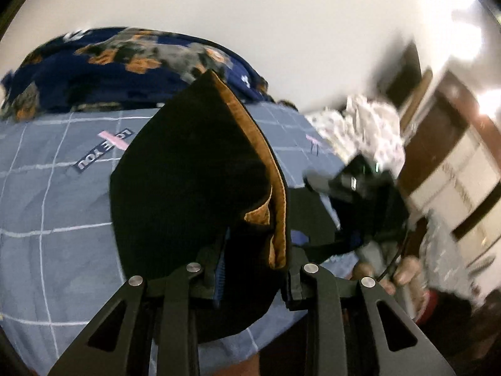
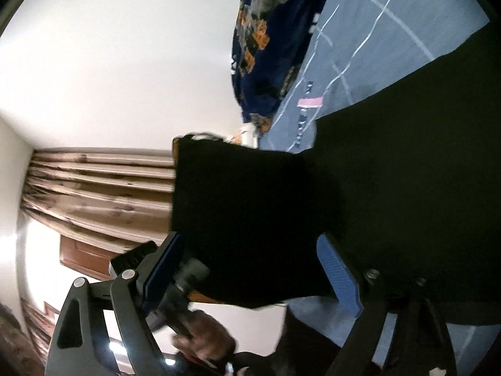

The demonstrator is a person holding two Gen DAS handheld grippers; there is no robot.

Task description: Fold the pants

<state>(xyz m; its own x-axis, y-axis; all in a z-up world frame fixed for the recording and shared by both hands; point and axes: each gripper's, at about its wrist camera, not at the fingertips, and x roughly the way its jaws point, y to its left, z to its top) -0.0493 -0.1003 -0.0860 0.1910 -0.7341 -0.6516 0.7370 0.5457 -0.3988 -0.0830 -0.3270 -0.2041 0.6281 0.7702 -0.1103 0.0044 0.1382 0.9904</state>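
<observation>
Black pants (image 1: 194, 169) with an orange-brown inner band (image 1: 275, 206) hang over a bed. My left gripper (image 1: 253, 277) is shut on a fold of them; the cloth runs down between its blue pads (image 1: 219, 274). In the right wrist view the same black pants (image 2: 256, 213) fill the middle and right. My right gripper (image 2: 250, 272) stands wide open, cloth lying between its blue pads (image 2: 339, 277) without being pressed. The right gripper (image 1: 360, 188) also shows blurred at the right of the left wrist view, with a hand (image 1: 404, 272) below it.
The bed has a blue-grey sheet (image 1: 56, 206) with white grid lines. A dark blue blanket (image 1: 103, 72) with orange and grey patches lies at its far side. Patterned cloth (image 1: 369, 125), a wardrobe (image 1: 463, 181) and brown curtains (image 2: 100, 188) stand around. A hand (image 2: 203, 341) holds the other tool.
</observation>
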